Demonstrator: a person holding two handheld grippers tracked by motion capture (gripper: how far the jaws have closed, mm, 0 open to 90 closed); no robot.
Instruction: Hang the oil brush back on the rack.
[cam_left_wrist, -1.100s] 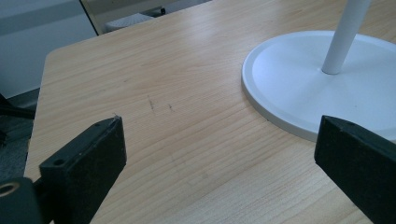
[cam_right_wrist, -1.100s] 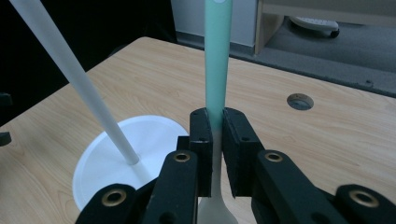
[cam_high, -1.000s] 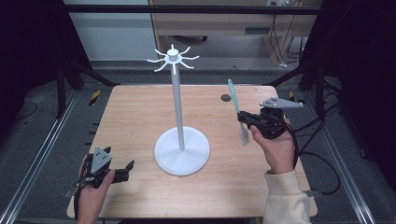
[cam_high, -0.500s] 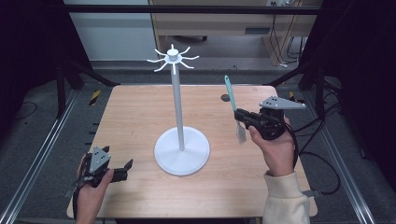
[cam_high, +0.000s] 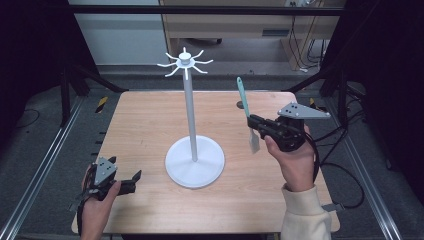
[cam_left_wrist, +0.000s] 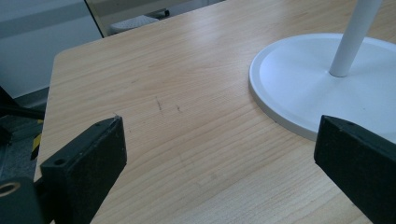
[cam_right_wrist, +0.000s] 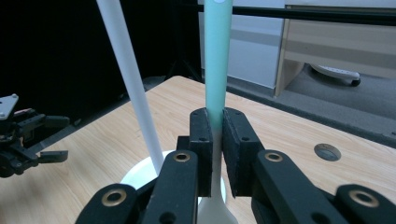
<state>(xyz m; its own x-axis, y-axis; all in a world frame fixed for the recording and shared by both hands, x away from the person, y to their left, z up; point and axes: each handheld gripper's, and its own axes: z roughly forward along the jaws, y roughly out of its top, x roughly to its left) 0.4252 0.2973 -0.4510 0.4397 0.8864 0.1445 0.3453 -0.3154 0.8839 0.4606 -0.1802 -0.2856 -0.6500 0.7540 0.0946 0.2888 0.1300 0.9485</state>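
A white hook stand (cam_high: 194, 150) rises from a round base at the middle of the wooden table (cam_high: 145, 125), with several curved hooks at its top (cam_high: 185, 62). My right gripper (cam_high: 254, 122) is shut on a spatula (cam_high: 245, 107) with a teal handle and a white blade, held upright to the right of the pole. In the right gripper view the jaws clamp the teal handle (cam_right_wrist: 217, 60), and the pole (cam_right_wrist: 133, 88) stands just left of it. My left gripper (cam_high: 134, 181) rests open near the table's front left corner, nothing between its jaws; the stand's base (cam_left_wrist: 299, 84) lies ahead.
A round cable hole (cam_high: 240, 105) sits in the table behind the spatula. Metal rails run along both sides of the table. A wooden cabinet (cam_high: 235, 25) stands beyond the far edge. Dark frame posts flank the table.
My right gripper has lifted the spatula a little and carried it slightly left toward the stand's pole. The left gripper has stayed put.
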